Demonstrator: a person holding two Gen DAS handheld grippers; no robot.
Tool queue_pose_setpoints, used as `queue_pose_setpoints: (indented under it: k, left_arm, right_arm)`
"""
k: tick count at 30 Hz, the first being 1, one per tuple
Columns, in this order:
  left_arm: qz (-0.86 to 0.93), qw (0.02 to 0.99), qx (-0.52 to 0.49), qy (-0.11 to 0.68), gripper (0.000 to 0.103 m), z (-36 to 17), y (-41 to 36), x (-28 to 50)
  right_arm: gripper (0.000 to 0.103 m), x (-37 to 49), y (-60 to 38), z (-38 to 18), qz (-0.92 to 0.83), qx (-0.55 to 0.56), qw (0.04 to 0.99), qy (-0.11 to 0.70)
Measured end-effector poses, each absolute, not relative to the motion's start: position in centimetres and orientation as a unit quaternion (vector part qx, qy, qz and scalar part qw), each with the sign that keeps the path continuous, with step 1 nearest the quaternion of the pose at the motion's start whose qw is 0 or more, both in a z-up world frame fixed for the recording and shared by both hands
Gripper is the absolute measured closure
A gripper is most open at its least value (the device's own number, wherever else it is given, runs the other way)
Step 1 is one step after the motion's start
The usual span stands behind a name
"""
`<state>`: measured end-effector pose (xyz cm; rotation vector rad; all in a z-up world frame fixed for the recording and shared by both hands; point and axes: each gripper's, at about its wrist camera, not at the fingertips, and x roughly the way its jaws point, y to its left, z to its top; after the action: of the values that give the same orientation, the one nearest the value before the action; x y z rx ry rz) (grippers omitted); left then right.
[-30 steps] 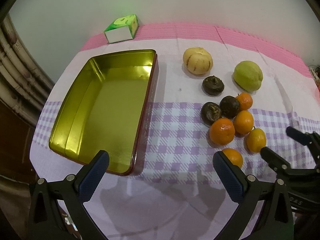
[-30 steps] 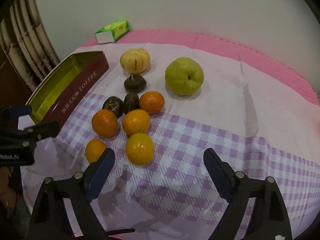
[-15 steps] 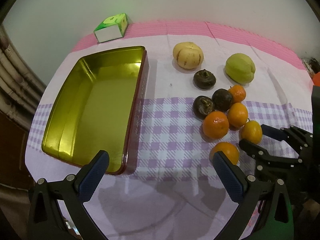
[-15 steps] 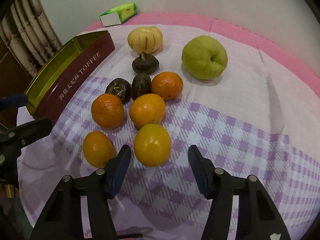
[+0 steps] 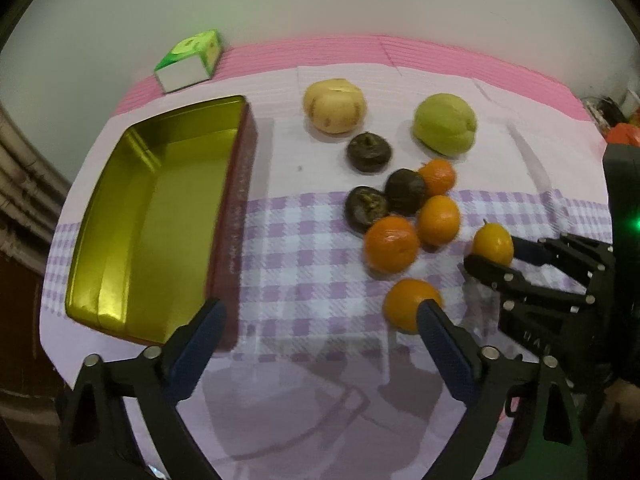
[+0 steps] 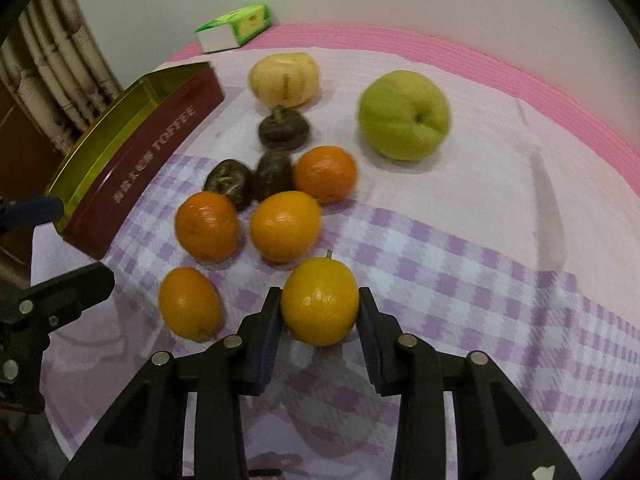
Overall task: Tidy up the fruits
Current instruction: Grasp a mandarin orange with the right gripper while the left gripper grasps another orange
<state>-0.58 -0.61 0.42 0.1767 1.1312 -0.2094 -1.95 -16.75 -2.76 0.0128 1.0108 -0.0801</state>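
Note:
My right gripper [image 6: 319, 312] is shut on a yellow-orange citrus [image 6: 320, 306] at the near end of the fruit cluster; it also shows in the left wrist view [image 5: 493, 246]. Several more oranges [image 6: 285, 226], three dark brown fruits [image 6: 283, 128], a pale yellow melon [image 6: 285, 79] and a green fruit [image 6: 403, 115] lie on the cloth. An empty gold-lined toffee tin [image 5: 160, 236] sits to the left. My left gripper [image 5: 320, 330] is open and empty, between the tin's near corner and an orange [image 5: 408, 304].
A green and white box [image 5: 190, 60] lies at the back by the wall. The table's checked cloth [image 6: 460, 264] ends at a pink strip at the back. A curtain [image 6: 60, 64] hangs at the far left.
My right gripper has moved forward and closed its fingers onto the yellow-orange citrus. My left gripper stays open; its view has shifted slightly to the right.

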Motion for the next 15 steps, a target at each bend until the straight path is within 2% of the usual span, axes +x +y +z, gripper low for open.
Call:
queue_pose_setpoints:
  k: [2, 4, 11, 15]
  left_arm:
    - [-0.111, 0.831, 0.085, 0.538, 0.012, 0.4, -1.2, -0.5]
    - [-0.125, 0.825, 0.079, 0.546, 0.02, 0.3, -1.7, -0.4]
    - [-0.159, 0.786, 0.045, 0.596, 0.034, -1.2, -3.5, 0.6]
    - [-0.161, 0.77, 0.036, 0.617, 0.038, -2.0, -4.2, 1.0]
  right_arm:
    - [0.069, -2.4, -17.7, -2.1, -0.048, 0.014, 0.875, 0.481]
    - [0.069, -2.9, -18.7, -1.5, -0.058, 0.023, 0.877, 0.476]
    - [0.069, -5.0, -21.2, -0.3, -0.085, 0.049, 0.881, 0.462]
    - [0.069, -5.2, -21.7, -0.2, -0.087, 0.061, 0.883, 0.457]
